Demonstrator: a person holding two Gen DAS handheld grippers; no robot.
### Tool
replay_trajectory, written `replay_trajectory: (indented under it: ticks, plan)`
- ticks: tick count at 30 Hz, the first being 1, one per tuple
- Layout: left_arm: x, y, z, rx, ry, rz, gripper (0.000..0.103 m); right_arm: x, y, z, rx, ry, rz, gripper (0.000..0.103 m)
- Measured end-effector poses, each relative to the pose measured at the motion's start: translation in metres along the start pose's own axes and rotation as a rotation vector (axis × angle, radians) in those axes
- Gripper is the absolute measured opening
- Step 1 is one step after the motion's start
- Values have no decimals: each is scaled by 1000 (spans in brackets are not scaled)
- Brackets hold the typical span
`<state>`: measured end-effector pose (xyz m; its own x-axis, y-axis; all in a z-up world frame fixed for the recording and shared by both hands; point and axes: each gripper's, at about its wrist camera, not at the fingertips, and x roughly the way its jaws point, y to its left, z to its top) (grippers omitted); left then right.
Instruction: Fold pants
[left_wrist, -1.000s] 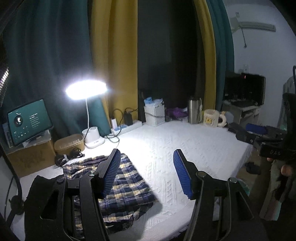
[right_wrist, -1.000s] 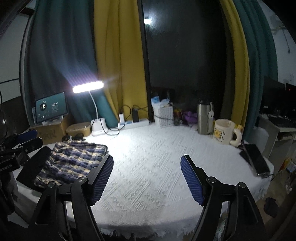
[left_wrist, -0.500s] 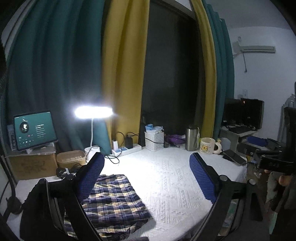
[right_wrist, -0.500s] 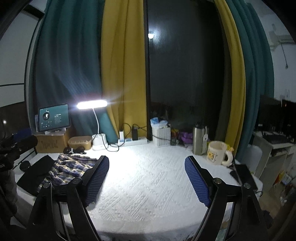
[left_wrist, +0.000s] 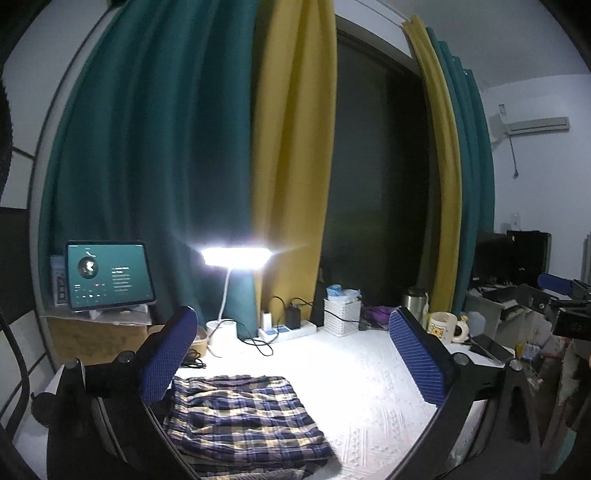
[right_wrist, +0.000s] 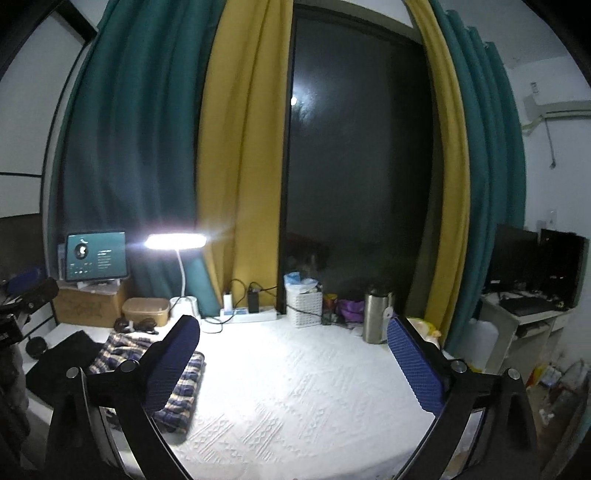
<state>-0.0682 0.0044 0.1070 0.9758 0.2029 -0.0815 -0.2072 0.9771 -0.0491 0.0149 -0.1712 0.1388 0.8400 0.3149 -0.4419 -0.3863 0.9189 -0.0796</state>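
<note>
Left gripper (left_wrist: 291, 354): I am holding it spread wide, jaws just opening, nothing between them.
Right gripper (right_wrist: 291, 360): I am keeping it spread too, jaws just opening, gripping nothing.
Pants (left_wrist: 243, 421): folded plaid bundle lying flat near the table's (right_wrist: 295, 387) front left edge.
Lamp (left_wrist: 236, 256): shining at the back edge.
Mug (left_wrist: 443, 326): sitting toward the back right corner.

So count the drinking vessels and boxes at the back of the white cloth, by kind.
Steel flask: 1
Mug: 1
White woven basket: 1
Tan lidded box: 1
Cardboard box: 1
Total: 5
</note>
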Motion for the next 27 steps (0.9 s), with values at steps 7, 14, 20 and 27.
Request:
replay_trajectory:
  ticks: [7, 14, 20, 27]
  plan:
    - [-9, 17, 4, -23, -40, 45, 102, -9, 8, 11, 11, -52, -25, 103]
    - [-11, 29, 5, -31, -66, 70, 102, -15, 14, 15, 17, -106, -41, 103]
    - [-10, 32, 6, -13, -79, 77, 102, -17, 16, 17, 31, -127, -56, 103]
    - [-12, 36, 1, -10, -100, 94, 102, -16, 23, 15, 39, -154, -110, 103]
